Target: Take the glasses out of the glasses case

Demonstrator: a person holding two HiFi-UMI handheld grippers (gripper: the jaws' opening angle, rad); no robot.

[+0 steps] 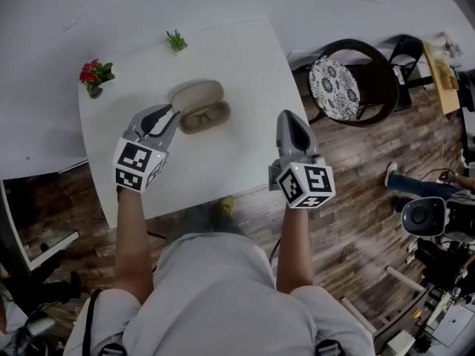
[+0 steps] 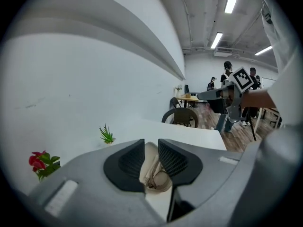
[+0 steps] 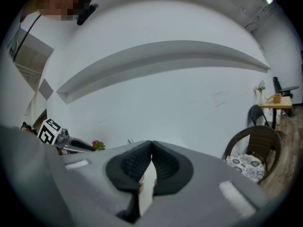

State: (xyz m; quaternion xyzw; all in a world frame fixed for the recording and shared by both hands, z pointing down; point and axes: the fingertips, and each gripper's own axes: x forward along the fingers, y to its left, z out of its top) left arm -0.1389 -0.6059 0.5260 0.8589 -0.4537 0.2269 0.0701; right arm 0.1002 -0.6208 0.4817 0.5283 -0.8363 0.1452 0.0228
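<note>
As it lies open, the oval case [image 1: 197,93] cradles glasses [image 1: 201,118].

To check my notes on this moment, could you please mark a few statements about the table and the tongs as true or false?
1. The glasses case lies open with the glasses inside it. True.
2. The right tongs hold the glasses. False: they are shut on nothing, well to the side of the case.
3. The left tongs are open and point at the case. True.
4. The red flower plant stands on the floor. False: it stands on the white table, near a corner.
5. The chair beside the table has a patterned cushion. True.
</note>
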